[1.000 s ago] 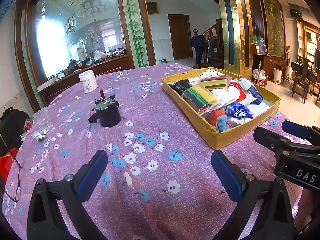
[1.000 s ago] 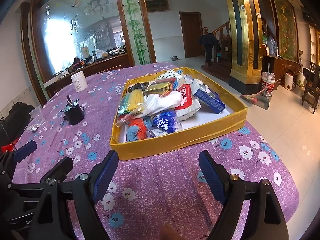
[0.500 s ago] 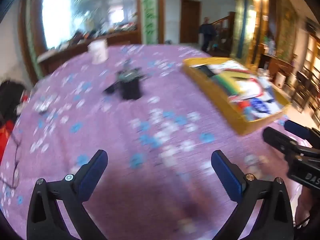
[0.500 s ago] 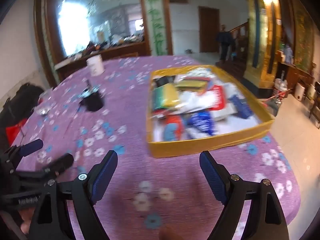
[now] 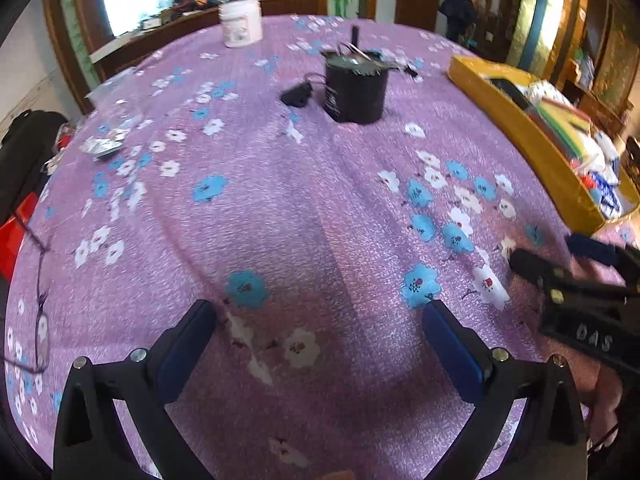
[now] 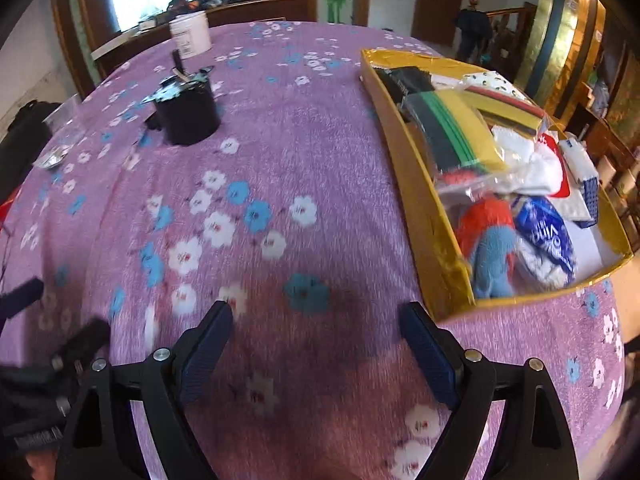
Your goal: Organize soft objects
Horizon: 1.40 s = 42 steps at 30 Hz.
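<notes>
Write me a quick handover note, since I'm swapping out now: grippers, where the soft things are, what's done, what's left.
Left gripper: open, holding nothing, above bare tablecloth.
Right gripper: open, holding nothing, just left of the gold tray.
Soft things: all heaped in the tray, with the knitted red and blue toy nearest and the blue packet beside it.
Done: nothing visibly taken out.
Left: the whole sorting job.

"DAS" is printed on the right gripper (image 5: 591, 258).

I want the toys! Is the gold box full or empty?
Full. The gold box is crowded with soft things, like a knitted toy and bagged cloths.
</notes>
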### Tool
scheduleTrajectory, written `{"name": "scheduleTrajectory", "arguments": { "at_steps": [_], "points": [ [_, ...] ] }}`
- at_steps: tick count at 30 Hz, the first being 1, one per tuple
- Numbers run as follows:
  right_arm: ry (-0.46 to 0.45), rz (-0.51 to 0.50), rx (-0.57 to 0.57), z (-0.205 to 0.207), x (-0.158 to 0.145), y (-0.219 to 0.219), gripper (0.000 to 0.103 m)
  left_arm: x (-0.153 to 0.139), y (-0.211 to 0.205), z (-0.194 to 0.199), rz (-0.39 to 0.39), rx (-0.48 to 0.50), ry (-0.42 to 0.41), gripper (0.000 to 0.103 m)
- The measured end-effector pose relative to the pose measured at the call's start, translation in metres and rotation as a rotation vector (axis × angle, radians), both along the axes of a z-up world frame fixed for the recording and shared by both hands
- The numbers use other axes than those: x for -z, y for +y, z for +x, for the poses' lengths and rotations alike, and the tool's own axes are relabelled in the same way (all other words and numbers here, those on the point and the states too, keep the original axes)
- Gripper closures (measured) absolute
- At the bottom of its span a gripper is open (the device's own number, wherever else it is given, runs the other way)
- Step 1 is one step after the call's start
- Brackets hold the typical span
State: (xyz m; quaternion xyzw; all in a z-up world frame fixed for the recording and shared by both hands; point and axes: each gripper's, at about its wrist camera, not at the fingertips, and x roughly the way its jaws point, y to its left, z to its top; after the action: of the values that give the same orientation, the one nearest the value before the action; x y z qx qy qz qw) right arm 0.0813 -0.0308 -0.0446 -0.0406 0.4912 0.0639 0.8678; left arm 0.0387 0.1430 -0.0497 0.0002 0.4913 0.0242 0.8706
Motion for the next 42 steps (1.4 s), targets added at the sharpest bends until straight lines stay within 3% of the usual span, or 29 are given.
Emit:
{"name": "scheduleTrajectory", "arguments": {
  "at_steps": [3,8,14,42],
  "points": [
    [0.001,0.017,0.027,0.009,0.004,0.003,0.0,0.002,-0.004,0.004,0.033,0.025,0.014,0.0],
    [-0.023,0.005,0.076,0.019,0.004,0.011,0.001,0.004,0.006,0.018,0.033,0.056,0.017,0.0],
    [-0.023,0.005,0.076,0.02,0.005,0.013,0.001,0.006,0.013,0.021,-0.028,0.058,0.027,0.0],
    [-0.023,0.006,0.076,0.02,0.004,0.013,0.001,0.003,0.014,0.033,-0.029,0.041,-0.003,0.0]
  ]
}}
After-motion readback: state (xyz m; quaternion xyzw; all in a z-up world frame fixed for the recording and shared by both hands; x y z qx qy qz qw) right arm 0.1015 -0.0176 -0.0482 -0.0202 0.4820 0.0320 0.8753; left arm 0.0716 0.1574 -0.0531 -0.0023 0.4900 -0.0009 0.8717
